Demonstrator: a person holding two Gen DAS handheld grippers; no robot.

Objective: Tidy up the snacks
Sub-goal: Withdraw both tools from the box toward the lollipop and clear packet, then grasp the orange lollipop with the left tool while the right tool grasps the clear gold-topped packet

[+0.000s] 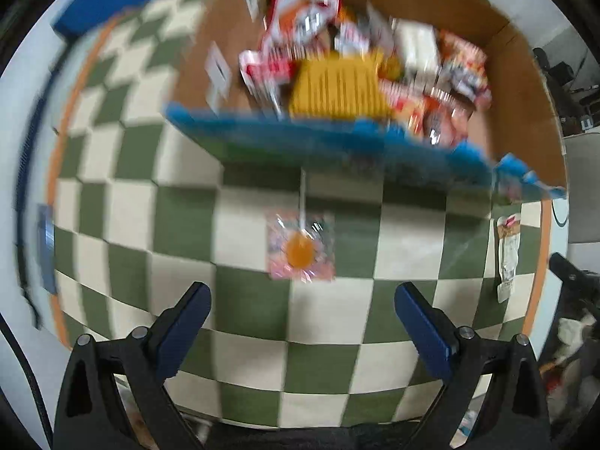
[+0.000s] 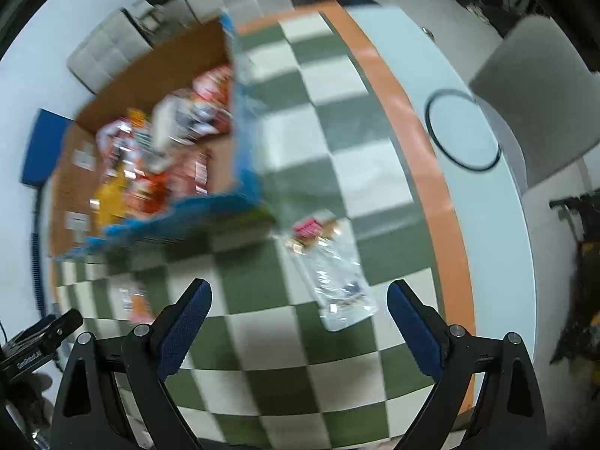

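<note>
An orange lollipop in a clear printed wrapper [image 1: 300, 247] lies on the green and cream checked cloth [image 1: 180, 225], just ahead of my left gripper [image 1: 302, 311], which hangs open above the cloth with nothing between its fingers. A clear snack bag with a pink label [image 2: 333, 277] lies on the cloth between and just ahead of the fingers of my right gripper [image 2: 300, 307], also open and empty. The lollipop [image 2: 137, 302] shows at the lower left of the right wrist view. A cardboard box with a blue rim [image 1: 330, 127] [image 2: 240, 120] holds several snack packets.
The cloth has an orange border [image 2: 420, 138] on a white table [image 2: 498, 202]. A grey chair [image 2: 540, 93] stands at the table's right side. The clear bag [image 1: 508, 255] lies right of the left gripper. The other gripper's black body [image 2: 37, 341] shows low left.
</note>
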